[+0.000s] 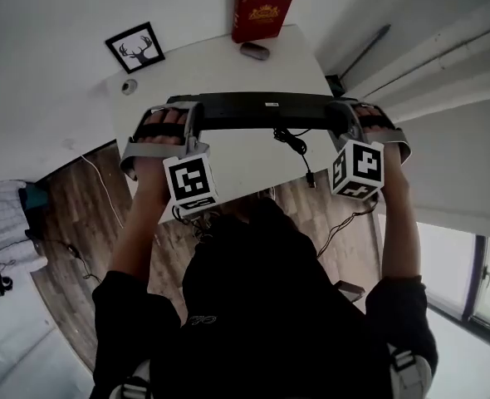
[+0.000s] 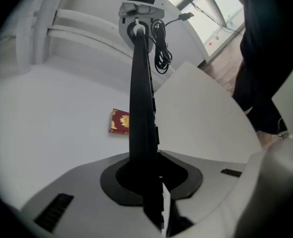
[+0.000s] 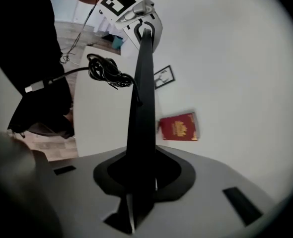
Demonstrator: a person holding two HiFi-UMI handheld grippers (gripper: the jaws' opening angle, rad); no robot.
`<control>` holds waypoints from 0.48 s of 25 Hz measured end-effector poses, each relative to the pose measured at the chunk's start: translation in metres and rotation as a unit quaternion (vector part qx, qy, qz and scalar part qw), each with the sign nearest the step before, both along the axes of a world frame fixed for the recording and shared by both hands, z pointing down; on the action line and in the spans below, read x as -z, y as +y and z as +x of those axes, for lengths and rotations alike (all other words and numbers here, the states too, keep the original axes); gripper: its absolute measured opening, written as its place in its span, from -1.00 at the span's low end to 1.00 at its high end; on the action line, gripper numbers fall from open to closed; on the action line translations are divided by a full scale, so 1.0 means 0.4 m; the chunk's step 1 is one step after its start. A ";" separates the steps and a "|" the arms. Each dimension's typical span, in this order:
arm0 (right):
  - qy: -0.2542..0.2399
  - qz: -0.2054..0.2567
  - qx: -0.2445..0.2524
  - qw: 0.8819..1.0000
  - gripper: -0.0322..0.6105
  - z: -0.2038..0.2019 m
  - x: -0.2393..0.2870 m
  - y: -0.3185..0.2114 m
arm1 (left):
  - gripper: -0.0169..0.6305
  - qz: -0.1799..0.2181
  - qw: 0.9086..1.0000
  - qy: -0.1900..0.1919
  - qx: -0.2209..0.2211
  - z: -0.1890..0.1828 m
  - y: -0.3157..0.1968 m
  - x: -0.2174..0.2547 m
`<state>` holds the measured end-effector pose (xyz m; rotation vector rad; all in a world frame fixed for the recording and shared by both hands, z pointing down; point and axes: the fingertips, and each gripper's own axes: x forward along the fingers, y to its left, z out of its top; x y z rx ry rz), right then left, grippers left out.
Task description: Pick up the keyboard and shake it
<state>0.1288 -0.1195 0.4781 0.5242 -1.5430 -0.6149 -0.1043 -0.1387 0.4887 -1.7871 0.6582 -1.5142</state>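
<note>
A long, flat black keyboard (image 1: 262,110) runs left to right across the upper middle of the frame, apparently held above the white counter (image 1: 220,65). The left hand-held gripper (image 1: 191,127) is clamped on its left end and the right hand-held gripper (image 1: 345,125) on its right end. Its black cable (image 1: 295,144) dangles.

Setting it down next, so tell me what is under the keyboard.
Below the lifted keyboard show the white table and the keyboard's dangling cable. The table strip right behind it in the head view is covered.
</note>
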 end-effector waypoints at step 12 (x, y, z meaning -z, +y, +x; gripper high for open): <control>0.011 -0.254 0.054 0.966 -0.63 -0.160 -0.453 0.085 | -0.71 -0.248 0.965 0.048 0.070 -0.152 0.228 -0.406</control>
